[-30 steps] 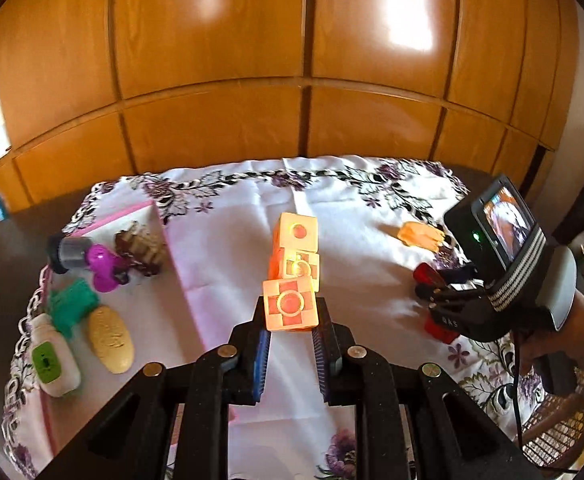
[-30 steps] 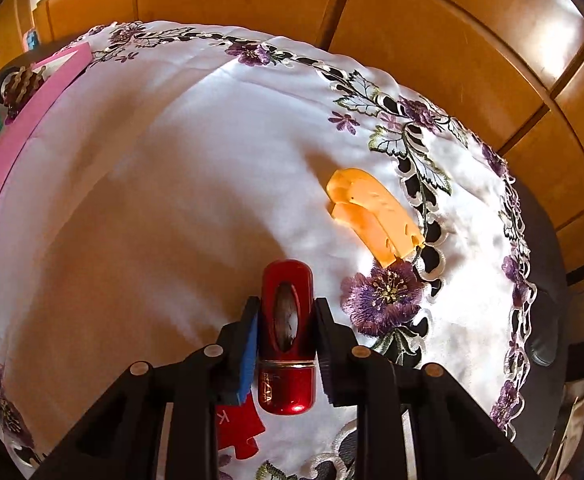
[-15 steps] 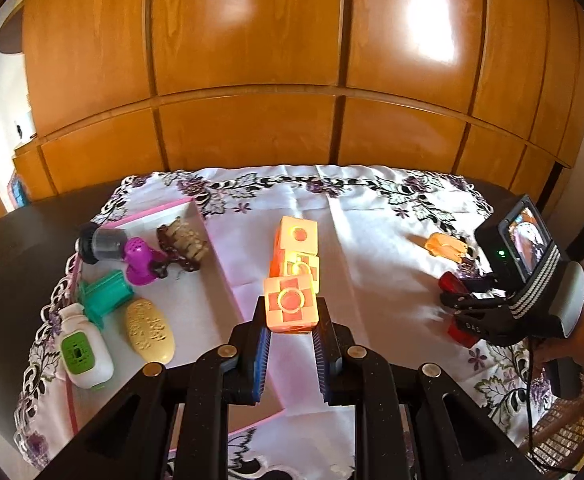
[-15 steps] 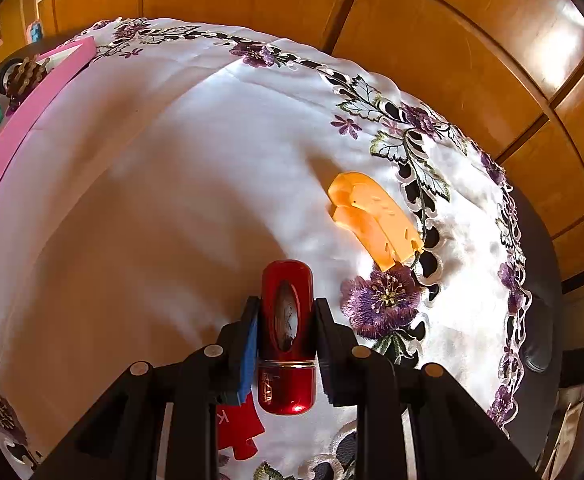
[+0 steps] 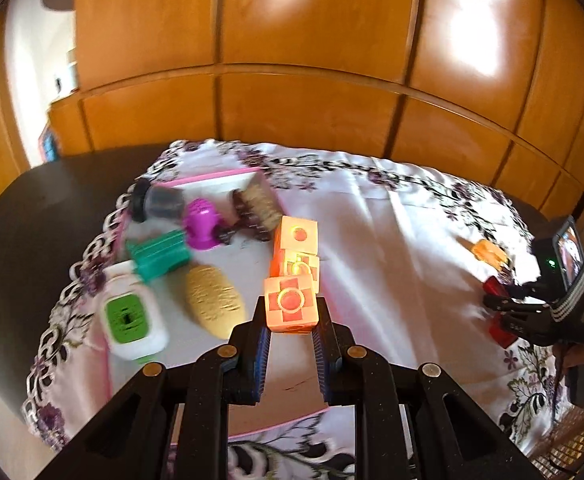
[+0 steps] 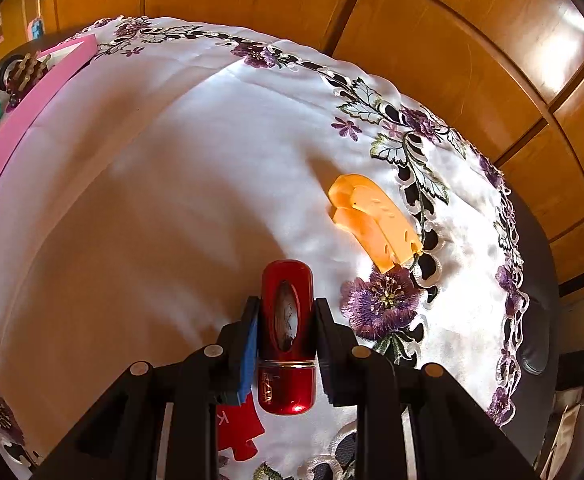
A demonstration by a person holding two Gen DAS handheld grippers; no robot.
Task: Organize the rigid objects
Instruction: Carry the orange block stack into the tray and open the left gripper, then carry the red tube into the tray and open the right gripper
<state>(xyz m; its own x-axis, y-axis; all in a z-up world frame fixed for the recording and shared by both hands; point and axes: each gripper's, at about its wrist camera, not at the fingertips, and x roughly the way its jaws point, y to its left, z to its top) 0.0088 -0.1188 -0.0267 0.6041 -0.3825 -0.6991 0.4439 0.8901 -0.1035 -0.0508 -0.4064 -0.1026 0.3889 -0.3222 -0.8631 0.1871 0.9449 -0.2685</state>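
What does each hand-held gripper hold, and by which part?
Left hand-held gripper: orange cube chain, by its nearest cube. Right hand-held gripper: red tube, by its sides.

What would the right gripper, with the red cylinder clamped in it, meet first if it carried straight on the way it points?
Probably only bare white tablecloth. The right gripper holds the red cylinder pointing up the cloth; the orange piece lies right of that line. Height above the cloth is unclear.

**Two wrist cams, one table**

Left wrist cam sits high, looks fwd and down over the pink tray (image 5: 219, 175) toward the wooden cabinets (image 5: 312, 60). Right wrist cam sits low, close to the tablecloth (image 6: 171, 200), facing the same cabinets. Both views share the cloth, tray edge and orange piece (image 6: 376, 220).
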